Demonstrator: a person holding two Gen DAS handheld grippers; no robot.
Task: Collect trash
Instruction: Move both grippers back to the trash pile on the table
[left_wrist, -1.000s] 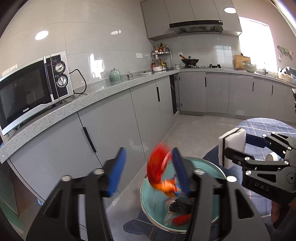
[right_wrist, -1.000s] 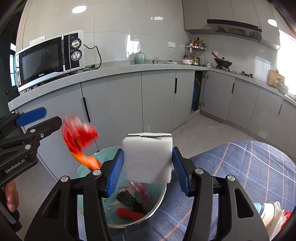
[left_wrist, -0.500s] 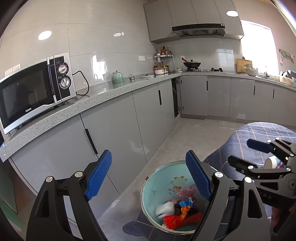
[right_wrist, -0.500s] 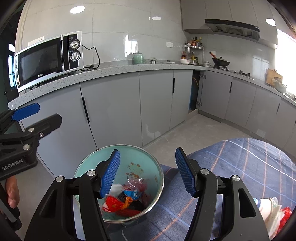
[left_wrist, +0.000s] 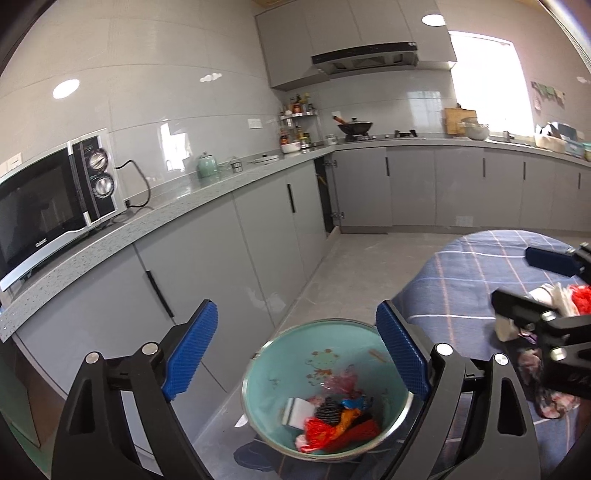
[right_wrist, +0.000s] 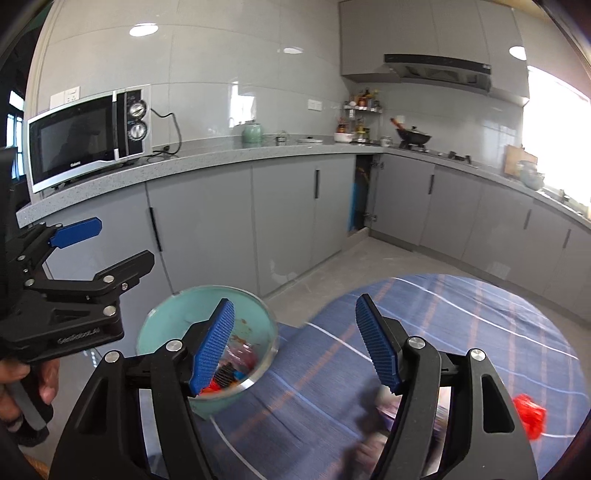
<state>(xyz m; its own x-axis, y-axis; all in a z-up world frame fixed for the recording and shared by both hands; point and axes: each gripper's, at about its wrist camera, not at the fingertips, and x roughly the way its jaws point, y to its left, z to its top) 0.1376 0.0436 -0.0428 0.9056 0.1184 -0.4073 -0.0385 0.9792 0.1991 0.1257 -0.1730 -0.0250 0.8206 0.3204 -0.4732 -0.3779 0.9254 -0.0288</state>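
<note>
The left gripper (left_wrist: 295, 354) hangs above a round, pale teal metal bin (left_wrist: 280, 354) with a shiny steel rim, its 2 ribbed blue fingers (left_wrist: 192, 350) spread wide with nothing between them. The bin stands on the grey floor just beside the edge of a round tabletop covered in a blue checked cloth (left_wrist: 461, 273). A small cartoon print marks the bin's inner wall. At the bottom of the bin lies a heap of trash: a white rectangular sponge block (left_wrist: 297, 411), a dark ribbed scrubber (left_wrist: 330, 406), crumpled red and orange plastic wrappers (left_wrist: 332, 432) and a scrap of clear pinkish film (left_wrist: 343, 380).

The right gripper (right_wrist: 299, 350) is over the tabletop edge, its 2 blue textured fingers (right_wrist: 376, 347) likewise released and empty; the view there is motion-blurred. Past its left finger the teal bin (right_wrist: 173, 321) shows against the cloth's edge. On the cloth, near the right gripper, rest a crumpled red plastic wrapper (right_wrist: 530, 413) and a blurred bundle of white and purple-patterned waste (right_wrist: 384, 410); what the bundle is made of cannot be told. From the left wrist view the same pile (left_wrist: 554, 299) sits behind the black frame of the right gripper.

Grey flat-fronted cabinets (left_wrist: 258, 229) under a speckled stone counter carry a black and silver microwave (left_wrist: 48, 199).
</note>
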